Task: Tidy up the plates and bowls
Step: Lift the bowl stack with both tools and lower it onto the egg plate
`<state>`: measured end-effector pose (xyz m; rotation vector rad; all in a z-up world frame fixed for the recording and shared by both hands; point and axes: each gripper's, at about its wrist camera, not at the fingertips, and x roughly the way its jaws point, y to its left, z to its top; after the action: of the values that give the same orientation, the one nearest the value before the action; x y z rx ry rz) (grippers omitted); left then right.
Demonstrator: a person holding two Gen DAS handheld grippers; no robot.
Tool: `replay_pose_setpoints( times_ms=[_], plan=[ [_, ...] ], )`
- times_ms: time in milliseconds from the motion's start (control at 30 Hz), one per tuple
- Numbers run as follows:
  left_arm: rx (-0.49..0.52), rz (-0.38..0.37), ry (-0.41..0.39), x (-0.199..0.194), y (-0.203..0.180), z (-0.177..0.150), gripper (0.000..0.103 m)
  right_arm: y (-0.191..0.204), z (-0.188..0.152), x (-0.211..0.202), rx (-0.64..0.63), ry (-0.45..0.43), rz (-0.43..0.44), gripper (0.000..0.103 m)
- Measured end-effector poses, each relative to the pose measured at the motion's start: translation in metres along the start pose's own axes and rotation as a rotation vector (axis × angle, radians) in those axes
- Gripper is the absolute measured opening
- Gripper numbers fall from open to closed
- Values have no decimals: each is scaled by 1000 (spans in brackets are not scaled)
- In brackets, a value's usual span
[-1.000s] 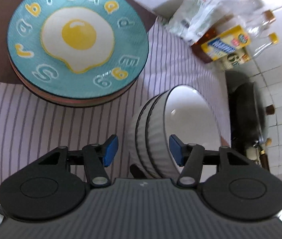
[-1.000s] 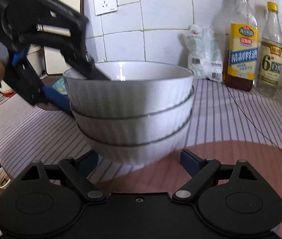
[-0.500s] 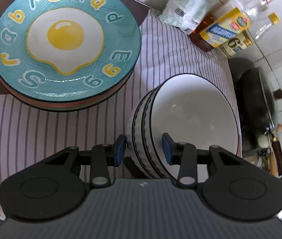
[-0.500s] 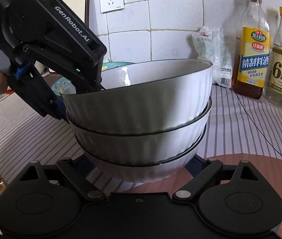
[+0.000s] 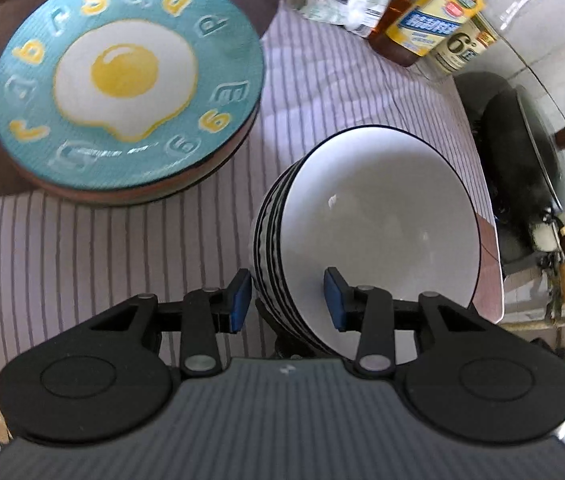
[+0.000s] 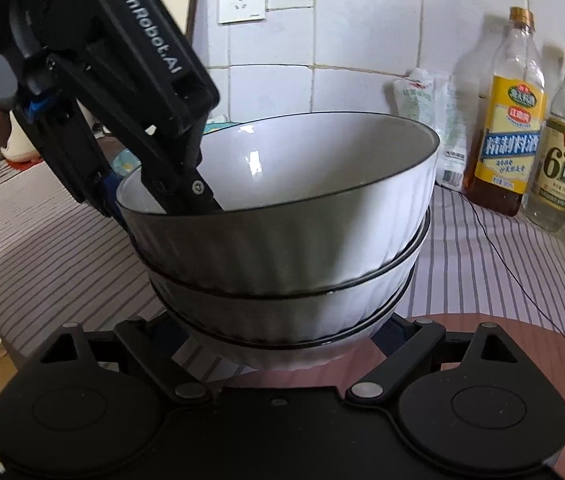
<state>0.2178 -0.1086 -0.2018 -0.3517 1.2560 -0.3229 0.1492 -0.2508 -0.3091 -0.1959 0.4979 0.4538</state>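
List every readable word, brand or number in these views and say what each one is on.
"GenRobot.AI": side of the left gripper body.
"6°": label of the clear vinegar bottle; its other characters are too small.
Loose letters, among them "S", "E", "g", "r": rim of the egg plate, blurred.
Chinese label on the yellow-labelled bottle and the white packet print: not legible.

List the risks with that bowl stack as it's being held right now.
1. The left gripper clamps only one edge of the bowl stack, so the tilted stack could twist or slip out.
2. The top bowl sits askew in the ones below; it may slide off.
3. The right gripper has its jaws open under the base, so it may not catch a drop. The egg plate stack and bottles stand nearby.
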Motion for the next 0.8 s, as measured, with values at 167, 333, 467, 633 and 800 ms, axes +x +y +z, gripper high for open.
replay_pose_setpoints(
  times_ms=[167,333,467,633,800],
  plan=[
    [0,1,-32,-30,1,-1,37,5,13,-8,-4,-22,38,94],
    [9,22,-117,-75,3,10,37,9,45,-11,-39,-101,78,94],
    [22,61,-172,-99,10,28,37,14,77,3,-74,-154,112,94],
    [-8,95,-197,-109,33,49,37,20,105,34,-76,-155,162,94],
    [-36,122,-181,-98,60,68,37,27,118,70,-80,-111,205,94]
  ],
)
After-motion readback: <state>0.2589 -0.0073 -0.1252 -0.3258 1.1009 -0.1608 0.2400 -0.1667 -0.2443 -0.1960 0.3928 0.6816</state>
